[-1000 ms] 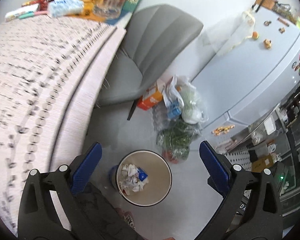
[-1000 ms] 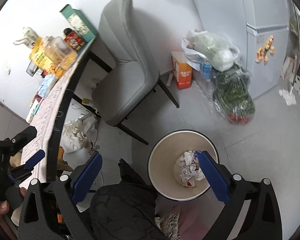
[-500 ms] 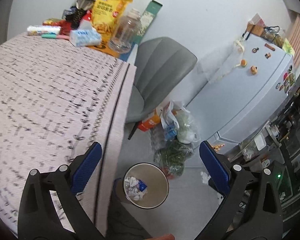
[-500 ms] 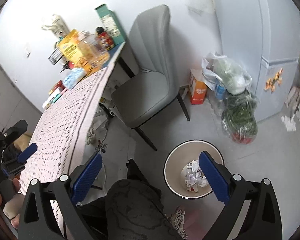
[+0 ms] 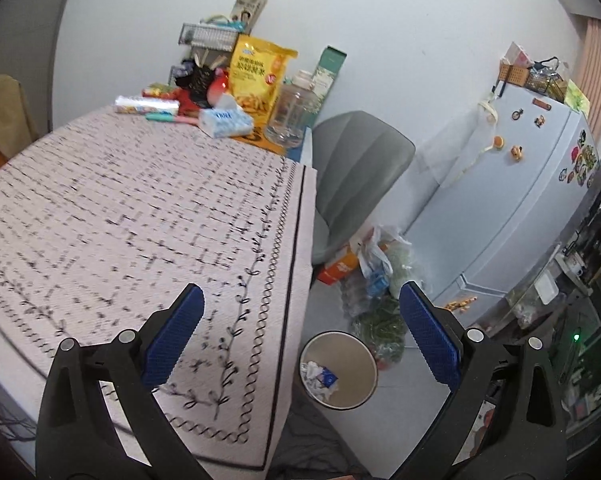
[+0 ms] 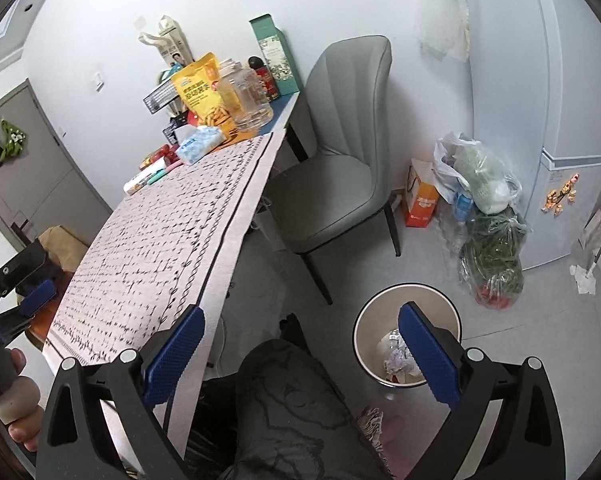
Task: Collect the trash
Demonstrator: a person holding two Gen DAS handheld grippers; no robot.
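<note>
Worktop (image 5: 120, 208): left of the chair (image 5: 352, 168), its far end against the wall.
Far end of worktop: snack bag (image 5: 256, 72), glass jar (image 5: 290, 114), tissue pack (image 5: 224, 120) in front of the bag.
Waste bin (image 5: 338, 368): on the floor beside the worktop's near corner, crumpled paper (image 6: 398, 356) inside.
Plastic bags (image 6: 486, 216): on the floor between chair and fridge (image 5: 512, 200), beyond the bin.
Carton (image 6: 420, 196): just left of the bags.

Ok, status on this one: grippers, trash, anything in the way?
Left gripper open, empty. Right gripper open, empty. Crumpled trash in the bin on floor. Tablecloth bare up front; nothing blocking.
</note>
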